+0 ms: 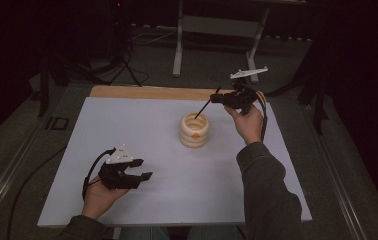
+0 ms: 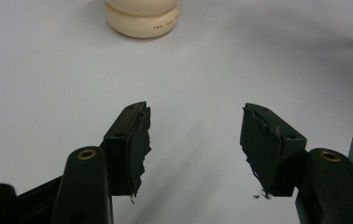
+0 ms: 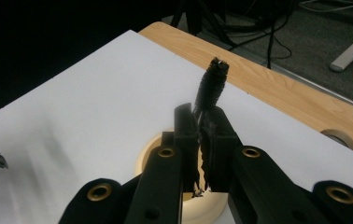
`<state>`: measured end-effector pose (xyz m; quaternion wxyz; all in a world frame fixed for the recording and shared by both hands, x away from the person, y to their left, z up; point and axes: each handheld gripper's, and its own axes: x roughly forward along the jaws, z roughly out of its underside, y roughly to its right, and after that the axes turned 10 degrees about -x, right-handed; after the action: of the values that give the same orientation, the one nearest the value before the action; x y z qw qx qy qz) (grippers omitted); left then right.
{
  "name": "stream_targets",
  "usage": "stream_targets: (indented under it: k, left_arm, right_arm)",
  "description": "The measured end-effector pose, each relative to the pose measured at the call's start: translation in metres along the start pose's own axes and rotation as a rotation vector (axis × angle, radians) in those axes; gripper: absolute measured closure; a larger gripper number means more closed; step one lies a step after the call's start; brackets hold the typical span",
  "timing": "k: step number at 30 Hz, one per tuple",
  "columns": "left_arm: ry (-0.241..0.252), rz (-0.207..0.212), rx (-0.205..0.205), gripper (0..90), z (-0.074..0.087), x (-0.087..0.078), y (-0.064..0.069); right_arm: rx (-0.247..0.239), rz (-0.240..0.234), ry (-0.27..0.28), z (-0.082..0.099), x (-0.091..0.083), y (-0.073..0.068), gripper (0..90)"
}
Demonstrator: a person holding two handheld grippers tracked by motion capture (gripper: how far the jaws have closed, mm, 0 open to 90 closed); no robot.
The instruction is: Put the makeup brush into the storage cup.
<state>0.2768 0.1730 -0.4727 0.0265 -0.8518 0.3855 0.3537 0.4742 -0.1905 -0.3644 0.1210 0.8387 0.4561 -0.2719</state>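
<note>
Item one, at the left: I am holding the left gripper (image 1: 144,176) low over the white table (image 1: 142,135), its jaws standing released with nothing between them, pointing toward the cream ringed holder (image 1: 195,130). Item two, mid-table: the cream ringed holder is standing upright, well apart from that gripper. Item three, at the right: I am keeping the right gripper (image 1: 216,98) clenched on a thin black stick (image 1: 206,104), whose lower tip is dipping at the holder's open top.

Dim room, soft shadows, slight blur
</note>
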Motion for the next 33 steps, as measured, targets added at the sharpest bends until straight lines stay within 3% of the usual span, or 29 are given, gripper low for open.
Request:
stream_targets:
  k: [33]
  left_arm:
    - [0.010, -0.006, -0.003, 41.2, -0.001, -0.002, 0.000]
  right_arm:
    - [0.032, 0.006, -0.031, 0.019, 0.026, 0.001, 85.5]
